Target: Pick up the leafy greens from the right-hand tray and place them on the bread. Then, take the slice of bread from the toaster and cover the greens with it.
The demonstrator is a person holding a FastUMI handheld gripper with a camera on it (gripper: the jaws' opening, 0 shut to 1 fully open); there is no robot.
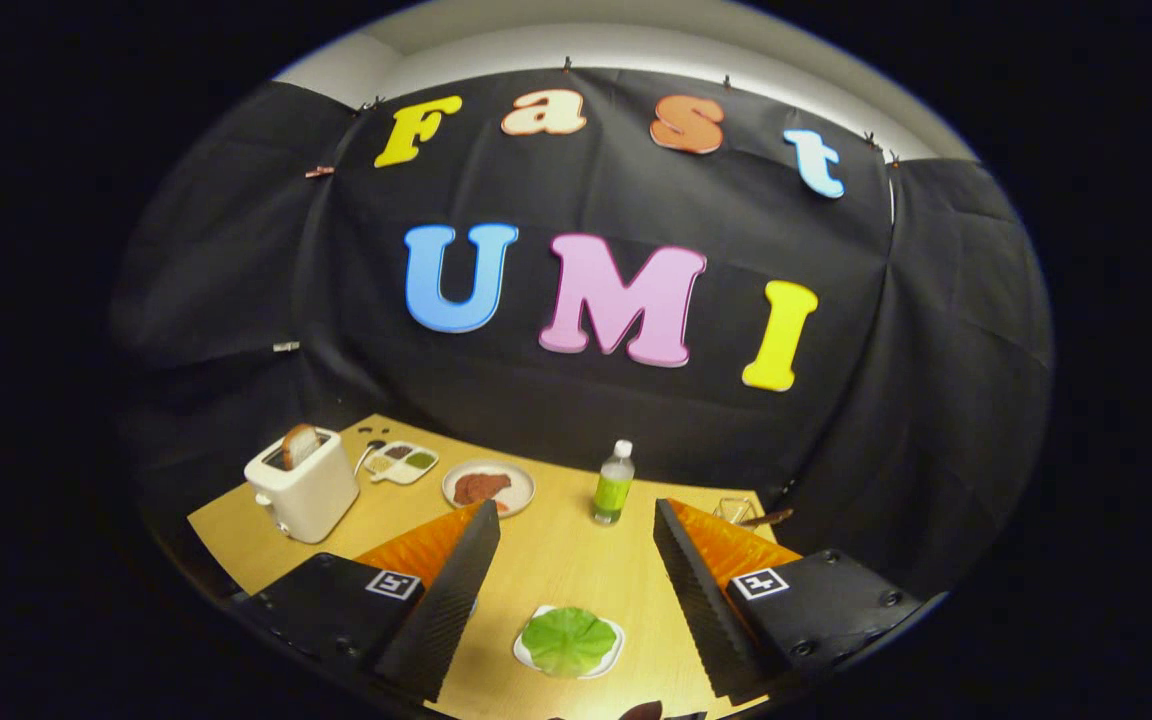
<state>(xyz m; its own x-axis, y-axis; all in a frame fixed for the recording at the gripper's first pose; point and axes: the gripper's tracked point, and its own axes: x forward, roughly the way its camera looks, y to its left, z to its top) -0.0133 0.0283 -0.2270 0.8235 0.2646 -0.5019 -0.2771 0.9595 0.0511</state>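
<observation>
The bread (300, 444) stands half sunk in the toaster (303, 487), its lower part hidden. The leaf (568, 641) covers nearly all of whatever lies under it. The divided tray (402, 463) holds bits too small to tell. A left finger (446, 600) hides the plate's (489, 487) near rim.

No readable text; the tool (576, 560), spread wide, bears coded square markers (393, 584)

Bare table (556, 560) btwn open gripper (576, 545) fingers; bottle (613, 484) just beyond.
</observation>
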